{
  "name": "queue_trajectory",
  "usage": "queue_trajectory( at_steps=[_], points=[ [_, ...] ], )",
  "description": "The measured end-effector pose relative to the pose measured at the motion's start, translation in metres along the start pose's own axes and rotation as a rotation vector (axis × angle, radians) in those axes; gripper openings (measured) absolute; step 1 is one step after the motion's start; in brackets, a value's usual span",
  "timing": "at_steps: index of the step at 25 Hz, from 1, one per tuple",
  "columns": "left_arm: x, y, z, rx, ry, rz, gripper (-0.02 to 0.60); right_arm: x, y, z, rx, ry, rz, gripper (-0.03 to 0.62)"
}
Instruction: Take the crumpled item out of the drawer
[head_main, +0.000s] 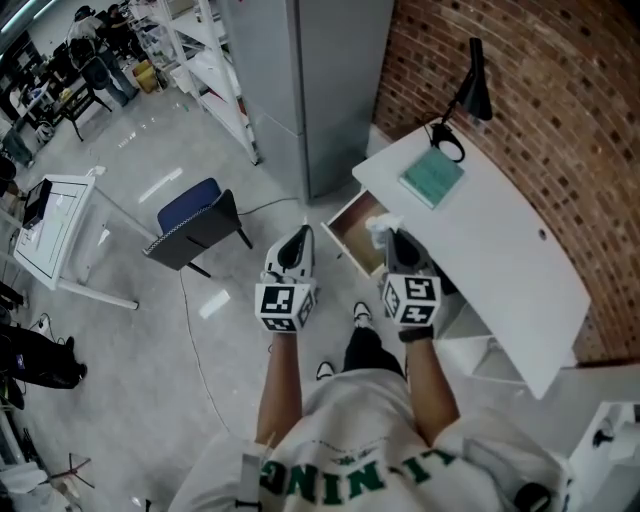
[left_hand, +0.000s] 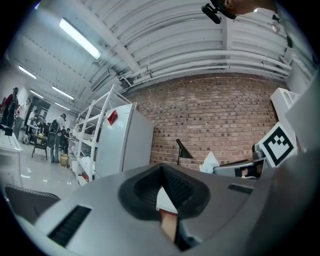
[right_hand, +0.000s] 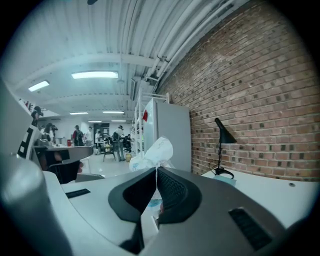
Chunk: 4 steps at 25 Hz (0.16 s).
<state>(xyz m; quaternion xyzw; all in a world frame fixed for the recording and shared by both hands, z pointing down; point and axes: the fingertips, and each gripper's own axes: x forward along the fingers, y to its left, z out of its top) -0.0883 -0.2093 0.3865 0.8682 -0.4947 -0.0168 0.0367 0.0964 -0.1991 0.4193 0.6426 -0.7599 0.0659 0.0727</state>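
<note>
Jaws closed on both: right gripper (head_main: 393, 240) pinches crumpled item (right_hand: 152, 152) at open drawer (head_main: 352, 232), frame centre; left gripper (head_main: 295, 248) empty; desk (head_main: 500, 250), lamp (head_main: 470, 90) upper right.

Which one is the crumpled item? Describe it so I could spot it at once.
Find the white desk against the brick wall, then the open drawer under its end. At the drawer, the right gripper pinches a crumpled white wad, wrinkled, unlike the flat teal book and black lamp.

bright even light, fisheye-warped edges
</note>
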Motion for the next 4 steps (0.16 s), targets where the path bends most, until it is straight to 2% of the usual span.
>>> queue_trajectory(
  at_steps=[4],
  points=[
    [0.02, 0.007, -0.014, 0.008, 0.028, 0.003, -0.006, 0.02, 0.001, 0.003, -0.026, -0.019, 0.056, 0.011]
  ],
)
